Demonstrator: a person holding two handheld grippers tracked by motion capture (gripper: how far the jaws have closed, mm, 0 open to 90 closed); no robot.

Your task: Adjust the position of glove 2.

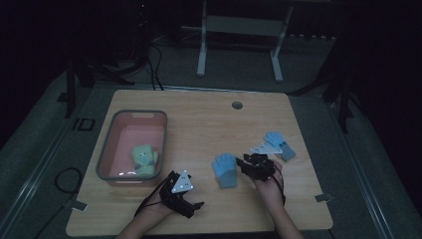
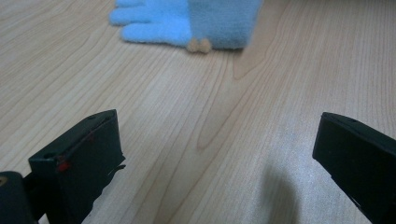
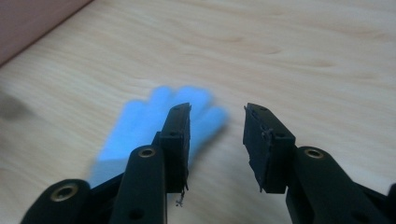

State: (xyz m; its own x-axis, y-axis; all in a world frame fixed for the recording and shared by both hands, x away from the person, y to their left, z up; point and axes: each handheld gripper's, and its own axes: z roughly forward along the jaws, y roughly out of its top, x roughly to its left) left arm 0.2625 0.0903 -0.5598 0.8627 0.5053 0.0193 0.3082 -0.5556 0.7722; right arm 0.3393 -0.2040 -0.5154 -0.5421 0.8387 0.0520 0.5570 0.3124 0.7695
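In the right gripper view the right gripper [image 3: 217, 140] has its jaws parted with nothing between them, and they hang just above the finger end of a light blue glove [image 3: 154, 128] that lies flat on the wooden bench [image 3: 303, 56]; the left-hand jaw overlaps the glove's fingers in that view, but whether it touches the fabric cannot be told. In the high view the same gripper [image 1: 249, 162] sits at the right edge of this glove [image 1: 225, 170], which lies near the middle of the bench's front half with its fingers pointing away from the person. The left gripper [image 2: 219, 154] has its jaws spread wide and empty over bare wood, and its view shows the glove [image 2: 187, 21] farther ahead, apart from the jaws, with two small tan pompoms [image 2: 199, 45] at the edge of its cuff. From above, the left gripper [image 1: 196, 203] rests low near the bench's front edge, left of the glove and well short of it. A second blue glove [image 1: 279, 144] lies beyond the right gripper, toward the right side of the bench [image 1: 209, 124]. At the left stands a pink bin [image 1: 107, 149] with a grey rim, and a pale green glove [image 1: 144, 158] lies inside it, at its near end.
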